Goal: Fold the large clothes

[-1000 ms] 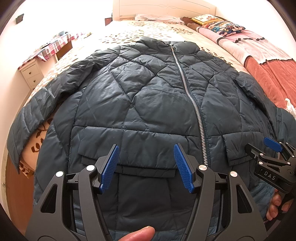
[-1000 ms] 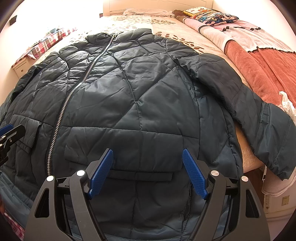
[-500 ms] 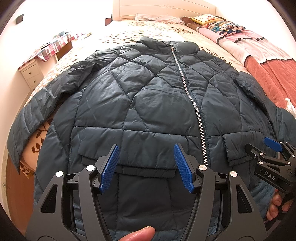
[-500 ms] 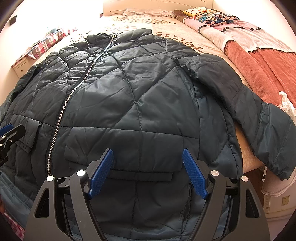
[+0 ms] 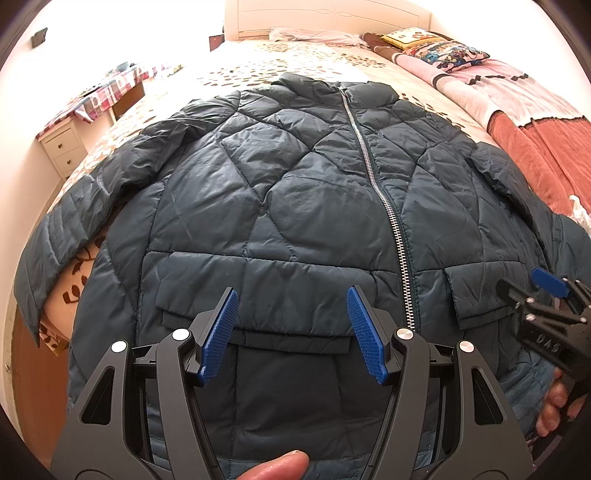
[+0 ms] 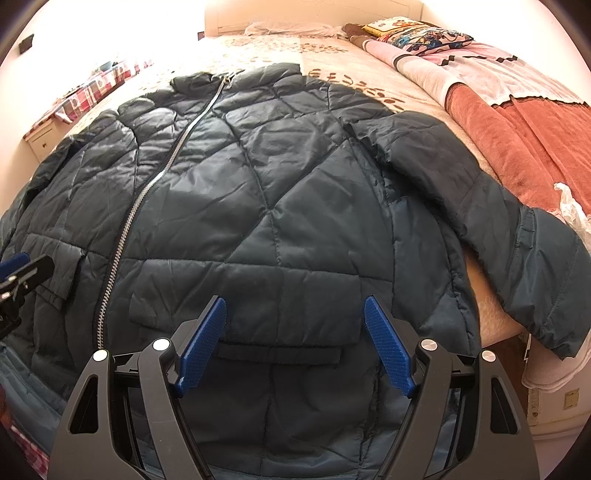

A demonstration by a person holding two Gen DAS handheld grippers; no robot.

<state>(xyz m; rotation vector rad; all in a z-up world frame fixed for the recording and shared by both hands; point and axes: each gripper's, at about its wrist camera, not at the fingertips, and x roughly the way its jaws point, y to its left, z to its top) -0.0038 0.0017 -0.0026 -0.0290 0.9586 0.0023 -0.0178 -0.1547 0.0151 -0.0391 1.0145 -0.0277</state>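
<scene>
A bright bedroom holds a wide bed with a cream, brown-leaf-patterned sheet (image 5: 295,55), its white headboard (image 5: 325,14) at the far end. Along the right side of the bed lies a pink and rust-red blanket (image 5: 535,122), with a colourful printed pillow (image 5: 439,46) at its far end. At far left stands a white bedside cabinet with drawers (image 5: 61,147) under a red checked cloth (image 5: 99,99).

A large dark teal quilted puffer jacket (image 5: 280,192) lies flat and face up across the near part of the bed, collar toward the headboard, hem at the near edge. Its silver metal zipper (image 5: 373,173) is closed down the front. One sleeve (image 5: 66,229) spreads to the left and droops over the bed's edge; the other sleeve (image 6: 517,236) extends right, its cuff hanging past the mattress corner. A flap pocket (image 5: 255,295) sits on each lower front panel.

The left gripper (image 5: 291,332), black with blue ribbed pads, stands wide open above the left pocket, nothing between its pads; whether it touches the fabric cannot be told. The right gripper (image 6: 295,343) is likewise spread wide and empty above the right pocket. A fingertip (image 5: 277,467) shows at the near edge of the left wrist view.
</scene>
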